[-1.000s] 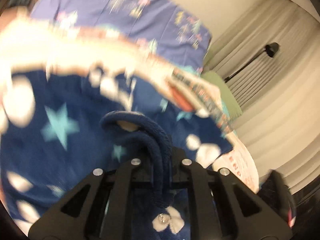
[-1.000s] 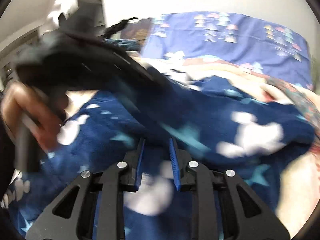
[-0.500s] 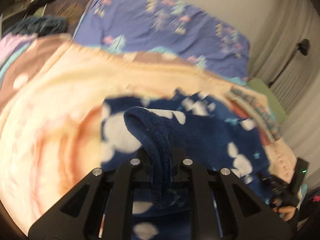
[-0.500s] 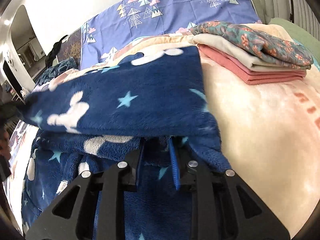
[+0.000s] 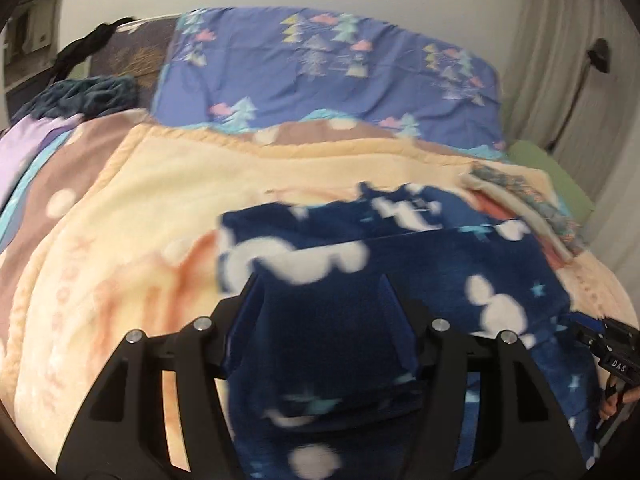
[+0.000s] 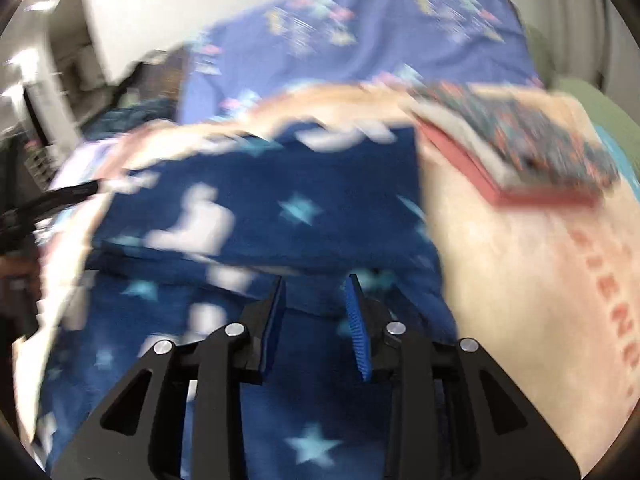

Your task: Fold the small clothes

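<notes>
A navy fleece garment (image 5: 440,264) printed with white mouse-head shapes and pale stars lies on the peach plush blanket (image 5: 152,208) covering the bed, its far half doubled over the near half so one fold is laid. The left gripper (image 5: 320,304) hangs low over the garment's left end with its jaws spreading; dark fleece fills the gap between them, but the pads stand clear of it, which reads as letting go so the folded layer can settle flat. The right gripper (image 6: 316,304) sits at the near right edge of the fold, jaws also opening, with the folded edge just ahead of the blue ribbed pads (image 6: 358,332); the blur makes it hard to say whether any cloth touches them. To the right rests a stack of folded clothes (image 6: 532,160), floral piece over cream over coral, probably the destination, kept apart to leave folding room.
</notes>
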